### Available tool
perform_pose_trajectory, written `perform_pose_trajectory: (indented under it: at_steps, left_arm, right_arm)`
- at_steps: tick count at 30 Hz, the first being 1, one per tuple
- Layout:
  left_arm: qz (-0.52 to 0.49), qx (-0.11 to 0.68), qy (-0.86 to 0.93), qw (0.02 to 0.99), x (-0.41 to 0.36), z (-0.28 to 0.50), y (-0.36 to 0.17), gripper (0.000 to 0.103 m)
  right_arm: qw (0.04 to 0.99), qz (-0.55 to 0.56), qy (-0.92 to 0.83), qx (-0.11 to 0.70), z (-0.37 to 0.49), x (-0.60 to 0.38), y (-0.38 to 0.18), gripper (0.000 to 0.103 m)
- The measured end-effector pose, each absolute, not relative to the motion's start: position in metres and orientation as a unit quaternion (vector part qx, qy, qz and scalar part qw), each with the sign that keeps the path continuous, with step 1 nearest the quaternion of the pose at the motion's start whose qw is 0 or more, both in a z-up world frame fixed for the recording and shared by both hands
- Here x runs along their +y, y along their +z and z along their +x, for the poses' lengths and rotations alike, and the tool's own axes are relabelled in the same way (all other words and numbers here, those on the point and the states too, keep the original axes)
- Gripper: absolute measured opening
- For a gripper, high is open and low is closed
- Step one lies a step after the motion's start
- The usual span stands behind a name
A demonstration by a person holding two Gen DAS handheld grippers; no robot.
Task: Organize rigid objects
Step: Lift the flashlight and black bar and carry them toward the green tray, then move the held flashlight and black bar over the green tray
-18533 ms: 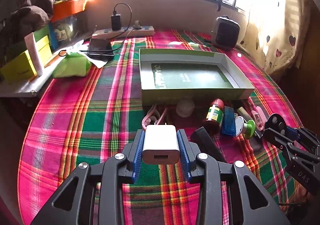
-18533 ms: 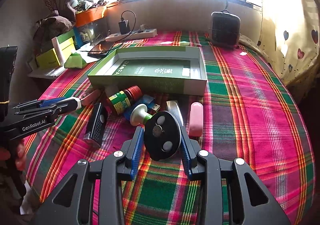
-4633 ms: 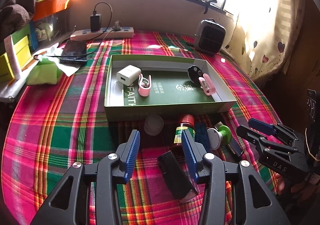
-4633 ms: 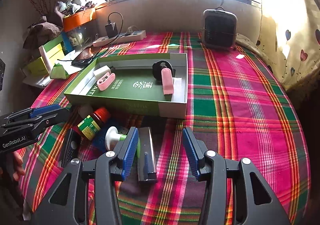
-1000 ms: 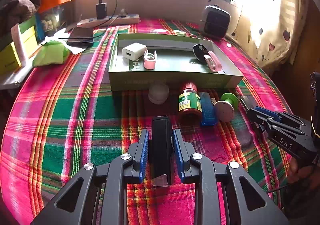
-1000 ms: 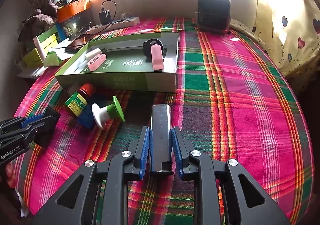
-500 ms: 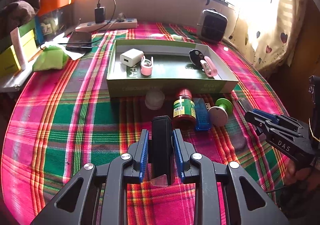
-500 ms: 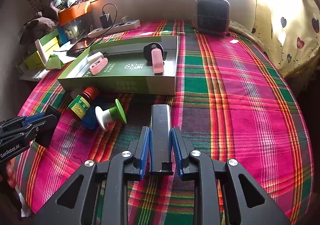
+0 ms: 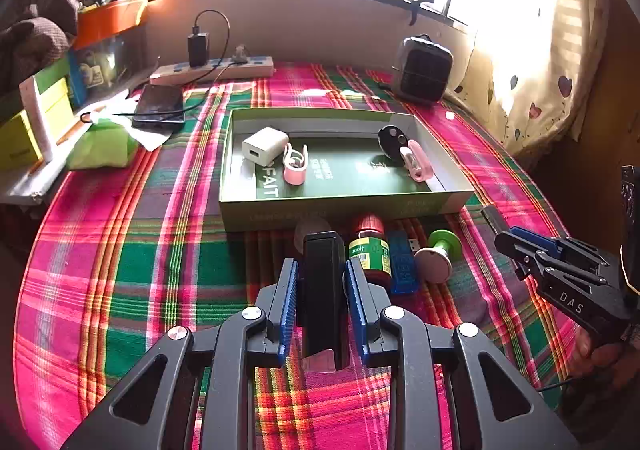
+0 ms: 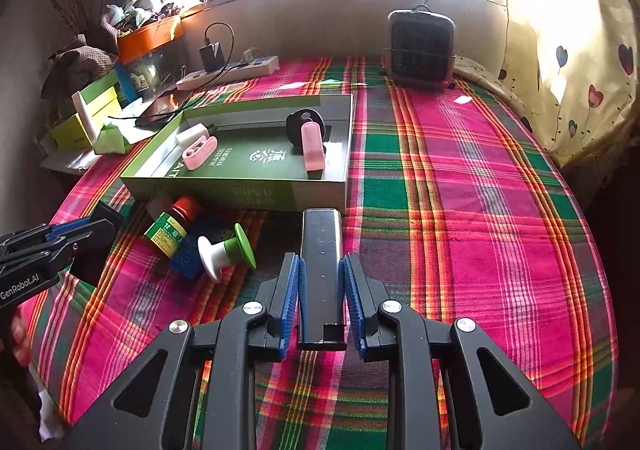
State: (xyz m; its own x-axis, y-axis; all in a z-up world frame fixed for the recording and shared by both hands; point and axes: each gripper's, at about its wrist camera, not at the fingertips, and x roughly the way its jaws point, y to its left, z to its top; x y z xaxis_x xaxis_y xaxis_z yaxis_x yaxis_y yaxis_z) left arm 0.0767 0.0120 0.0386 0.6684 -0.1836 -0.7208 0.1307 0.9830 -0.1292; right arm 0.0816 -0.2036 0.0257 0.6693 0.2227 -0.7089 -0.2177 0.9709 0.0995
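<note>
the left gripper [image 9: 322, 290] is clenched on a black rectangular case [image 9: 323, 290], which runs lengthwise between its blue pads [image 9: 289, 296] and sticks out past the fingertips. just ahead of those fingertips and to their right lie a red-capped bottle [image 9: 370, 250], a blue usb stick [image 9: 403, 262] and a green-and-white spool [image 9: 438, 258], close together on the plaid cloth [image 9: 120, 270]. beyond them sits the green box [image 9: 344, 206], holding a white charger [image 9: 264, 145], a pink clip [image 9: 295, 164], a black round fob [image 9: 393, 140] and a pink oblong piece [image 9: 418, 162].

the right gripper [image 10: 321, 290] is grasping a dark metallic bar [image 10: 321, 266] between its pads, the bar pointing forward toward the box's near right corner. to the left of its fingertips lie the spool [image 10: 226, 252] and the bottle [image 10: 172, 226]; far left, the other gripper [image 10: 48, 246] shows with its dark case. a small heater [image 10: 420, 46] stands far ahead.
</note>
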Motion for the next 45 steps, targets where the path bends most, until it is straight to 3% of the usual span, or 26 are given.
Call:
perform_pose_trajectory:
  at_steps: [45]
  left_arm:
    - [-0.040, 0.412, -0.071, 0.907, 0.041, 0.186, 0.031, 0.021]
  right_arm:
    - [0.917, -0.008, 0.133, 0.375, 0.140, -0.177, 0.045, 0.024]
